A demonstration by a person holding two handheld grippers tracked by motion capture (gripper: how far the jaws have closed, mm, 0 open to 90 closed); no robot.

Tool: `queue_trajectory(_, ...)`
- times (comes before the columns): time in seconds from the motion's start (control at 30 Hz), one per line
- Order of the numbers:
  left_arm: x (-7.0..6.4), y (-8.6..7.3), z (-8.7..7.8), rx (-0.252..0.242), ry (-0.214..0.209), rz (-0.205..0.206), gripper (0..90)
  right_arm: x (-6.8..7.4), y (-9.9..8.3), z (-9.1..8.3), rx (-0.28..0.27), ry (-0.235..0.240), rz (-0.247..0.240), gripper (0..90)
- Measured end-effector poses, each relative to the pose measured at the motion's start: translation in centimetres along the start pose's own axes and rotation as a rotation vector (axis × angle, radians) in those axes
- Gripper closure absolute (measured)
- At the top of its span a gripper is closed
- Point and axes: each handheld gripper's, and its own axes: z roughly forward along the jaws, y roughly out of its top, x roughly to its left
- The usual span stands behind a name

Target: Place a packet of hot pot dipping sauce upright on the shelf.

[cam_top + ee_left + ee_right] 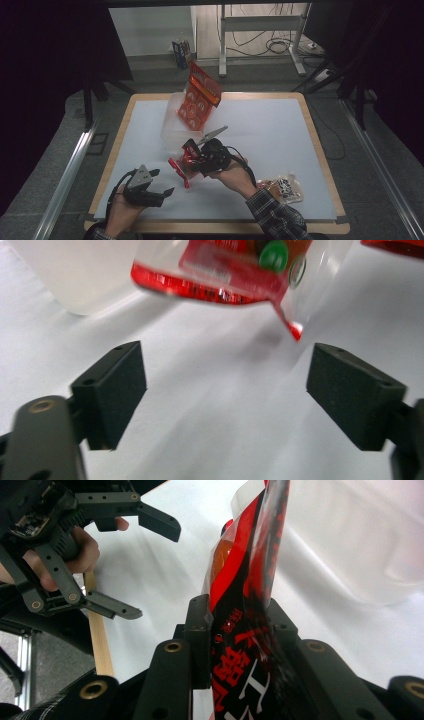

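Pinching a red packet [250, 605], the right gripper [235, 630] is pressed together; the left gripper [225, 385] is spread wide, nothing held.

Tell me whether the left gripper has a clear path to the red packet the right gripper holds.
Probably yes: the left gripper is open, facing the red packet, with bare table between.

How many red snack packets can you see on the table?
2. One red packet stands tilted in the clear plastic bin at the table's far side; the other is clamped in the right gripper. More could be hidden inside the bin.
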Motion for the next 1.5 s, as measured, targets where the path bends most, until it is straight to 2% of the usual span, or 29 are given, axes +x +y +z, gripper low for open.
queue_trajectory(0.2,0.0,0.0,0.1,0.003,0.011,-0.007,7.8,-0.5,-0.2,-1.7,-0.033,-0.023,0.006,70.0)
queue_trajectory(0.47,0.1,0.0,0.2,0.009,0.014,-0.014,7.1,-1.1,-0.5,-3.8,-0.056,-0.045,0.008,70.1)
queue_trajectory(0.67,0.0,-0.1,0.5,0.030,0.003,-0.010,6.2,-1.6,-0.9,-5.7,-0.075,-0.078,0.015,70.2)
queue_trajectory(0.73,-0.1,-0.1,0.6,0.041,0.006,0.004,5.8,-1.8,-1.0,-6.2,-0.085,-0.087,0.021,70.2)
queue_trajectory(0.93,0.1,-0.1,0.7,0.036,0.013,-0.006,4.2,-2.3,-1.1,-7.9,-0.102,-0.125,0.032,70.1)
queue_trajectory(1.1,0.1,-0.2,0.7,0.034,0.019,-0.008,2.8,-2.8,-1.1,-8.5,-0.109,-0.147,0.039,70.2)
queue_trajectory(1.27,0.2,-0.2,0.7,0.028,0.018,-0.018,1.9,-4.1,-0.8,-9.2,-0.110,-0.185,0.056,70.3)
queue_trajectory(1.5,0.2,-0.2,0.8,0.037,0.012,-0.009,1.8,-5.6,-0.3,-8.8,-0.102,-0.213,0.066,70.3)
